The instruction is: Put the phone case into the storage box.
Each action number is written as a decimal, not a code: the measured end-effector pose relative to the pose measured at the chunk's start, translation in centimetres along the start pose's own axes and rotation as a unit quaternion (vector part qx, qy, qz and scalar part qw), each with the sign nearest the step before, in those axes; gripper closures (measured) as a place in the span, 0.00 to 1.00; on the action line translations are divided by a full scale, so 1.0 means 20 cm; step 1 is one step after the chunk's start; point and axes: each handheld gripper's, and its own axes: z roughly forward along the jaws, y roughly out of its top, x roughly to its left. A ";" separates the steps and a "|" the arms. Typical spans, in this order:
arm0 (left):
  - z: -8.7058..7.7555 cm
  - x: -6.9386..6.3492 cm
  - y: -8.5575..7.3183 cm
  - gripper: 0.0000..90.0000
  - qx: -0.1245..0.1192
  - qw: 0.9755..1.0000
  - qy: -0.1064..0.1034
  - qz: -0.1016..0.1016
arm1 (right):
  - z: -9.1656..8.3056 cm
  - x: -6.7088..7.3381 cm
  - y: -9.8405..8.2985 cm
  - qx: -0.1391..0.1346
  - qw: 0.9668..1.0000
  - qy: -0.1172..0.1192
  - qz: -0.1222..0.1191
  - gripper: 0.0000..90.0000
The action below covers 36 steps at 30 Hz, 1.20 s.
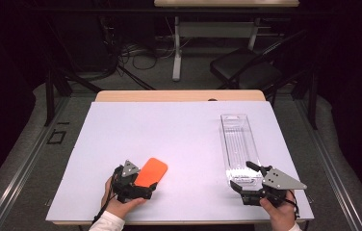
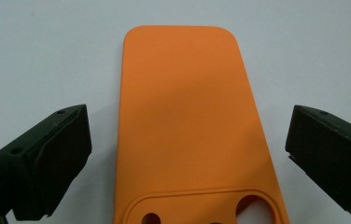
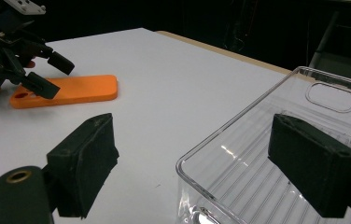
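On the near left of the worktop (image 1: 184,139) lay the orange phone case (image 1: 151,172), light, thin and flexible; the left gripper (image 2: 187,158) stood released astride its long edges, the right gripper (image 3: 201,163) released too.

Right claw (image 3: 192,161) has its two black jaws spread wide, one over the white tabletop (image 3: 164,88), the other hanging over the clear plastic bin (image 3: 257,154), whose near corner sits between them. Nothing's pinched. Far off to the upper left, the left claw (image 3: 52,77) straddles the end of a flat orange phone case (image 3: 78,88).
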 end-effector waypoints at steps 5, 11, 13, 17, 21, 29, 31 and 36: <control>0.02 -0.01 0.00 0.02 0.008 1.000 0.002 0.009 | 0.00 0.00 0.00 -0.002 1.000 0.001 0.000 0.16; 0.04 -0.03 0.02 0.05 0.014 1.000 0.007 0.019 | 0.00 0.00 0.00 0.000 1.000 0.002 0.000 0.16; 0.05 -0.03 0.02 0.05 0.020 0.999 0.010 0.023 | 0.01 0.00 0.00 0.000 1.000 0.002 0.000 0.16; 0.07 -0.04 0.03 0.05 0.030 0.999 0.016 0.027 | 0.01 0.00 0.00 0.000 1.000 0.002 0.000 0.16; 0.07 -0.05 0.04 0.11 0.030 0.999 0.019 0.025 | 0.01 0.00 0.00 0.002 1.000 0.002 -0.002 0.16; 0.05 -0.04 0.04 0.16 0.037 0.999 0.024 0.024 | 0.01 0.00 0.00 0.002 1.000 0.002 -0.002 0.16; 0.06 -0.05 0.05 0.16 0.038 0.999 0.024 0.023 | 0.01 0.00 0.00 0.001 1.000 0.002 -0.001 0.16; 0.05 -0.04 0.05 0.16 0.042 0.999 0.022 0.022 | 0.01 0.00 0.00 0.002 1.000 0.002 -0.001 0.16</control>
